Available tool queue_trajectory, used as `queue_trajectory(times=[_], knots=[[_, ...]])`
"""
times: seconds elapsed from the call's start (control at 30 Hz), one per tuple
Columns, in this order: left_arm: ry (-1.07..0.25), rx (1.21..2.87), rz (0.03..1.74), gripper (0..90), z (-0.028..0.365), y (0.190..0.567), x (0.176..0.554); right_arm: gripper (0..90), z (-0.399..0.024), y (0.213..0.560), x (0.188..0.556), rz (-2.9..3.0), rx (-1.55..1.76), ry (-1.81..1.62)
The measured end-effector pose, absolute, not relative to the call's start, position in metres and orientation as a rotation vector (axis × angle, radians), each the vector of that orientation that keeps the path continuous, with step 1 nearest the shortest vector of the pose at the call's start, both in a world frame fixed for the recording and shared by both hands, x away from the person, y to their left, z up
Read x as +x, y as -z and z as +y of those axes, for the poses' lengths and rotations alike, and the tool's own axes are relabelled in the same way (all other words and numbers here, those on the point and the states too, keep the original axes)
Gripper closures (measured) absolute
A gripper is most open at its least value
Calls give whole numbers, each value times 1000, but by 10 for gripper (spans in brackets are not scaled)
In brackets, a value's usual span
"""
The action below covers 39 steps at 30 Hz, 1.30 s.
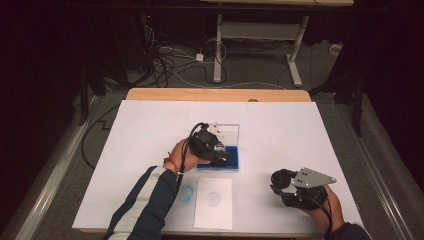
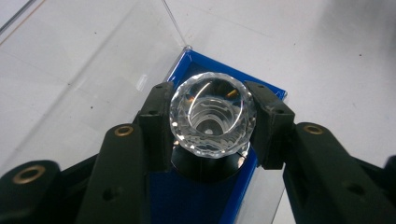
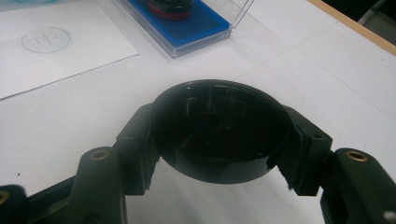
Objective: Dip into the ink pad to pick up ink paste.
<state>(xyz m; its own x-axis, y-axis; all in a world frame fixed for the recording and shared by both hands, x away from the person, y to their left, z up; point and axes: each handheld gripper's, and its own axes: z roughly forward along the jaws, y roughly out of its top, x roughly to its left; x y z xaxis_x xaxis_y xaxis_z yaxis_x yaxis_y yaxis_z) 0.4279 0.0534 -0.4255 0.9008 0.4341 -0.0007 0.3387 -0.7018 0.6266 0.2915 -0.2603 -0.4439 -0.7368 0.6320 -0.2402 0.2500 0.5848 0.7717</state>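
Note:
A stamp with a faceted clear crystal knob (image 2: 212, 116) and a black base stands on the blue ink pad (image 2: 192, 64) of an open clear case. My left gripper (image 2: 212, 122) is shut on the knob, one pad on each side. In the high view my left gripper (image 1: 215, 151) is over the blue ink pad (image 1: 232, 160), and the case's clear lid (image 1: 231, 131) lies open behind it. My right gripper (image 3: 219, 149) is shut on a round black cap (image 3: 218, 135), hollow side up. My right gripper (image 1: 283, 182) is held low at the table's front right.
A white slip of paper (image 1: 213, 202) with a round blue stamp print (image 1: 213, 198) lies near the front edge, with a blue smear (image 1: 186, 193) on the white table cover to its left. The right gripper view shows the paper (image 3: 84, 51) and ink pad (image 3: 196, 25) beyond the cap.

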Motion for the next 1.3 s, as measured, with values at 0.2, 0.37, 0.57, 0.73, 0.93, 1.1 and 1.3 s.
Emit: queue_trajectory(times=[0.2, 0.37, 0.57, 0.73, 0.93, 1.1, 1.3], knots=[[-175, 2383, 562, 543, 58, 429, 427, 382, -259, 444, 291, 2321, 697, -1019], [-187, 2388, 555, 544, 57, 429, 427, 382, -259, 444, 290, 2321, 701, -1017], [-214, 2412, 545, 544, 54, 428, 425, 382, -260, 444, 291, 2322, 700, -1017], [-197, 2403, 553, 544, 55, 429, 427, 382, -259, 445, 291, 2326, 698, -1012], [-218, 2418, 544, 544, 53, 428, 424, 382, -259, 445, 291, 2326, 699, -1012], [-196, 2410, 542, 544, 55, 429, 427, 382, -260, 444, 291, 2327, 697, -1013], [-207, 2421, 538, 544, 53, 428, 426, 382, -259, 445, 291, 2331, 699, -1010]])
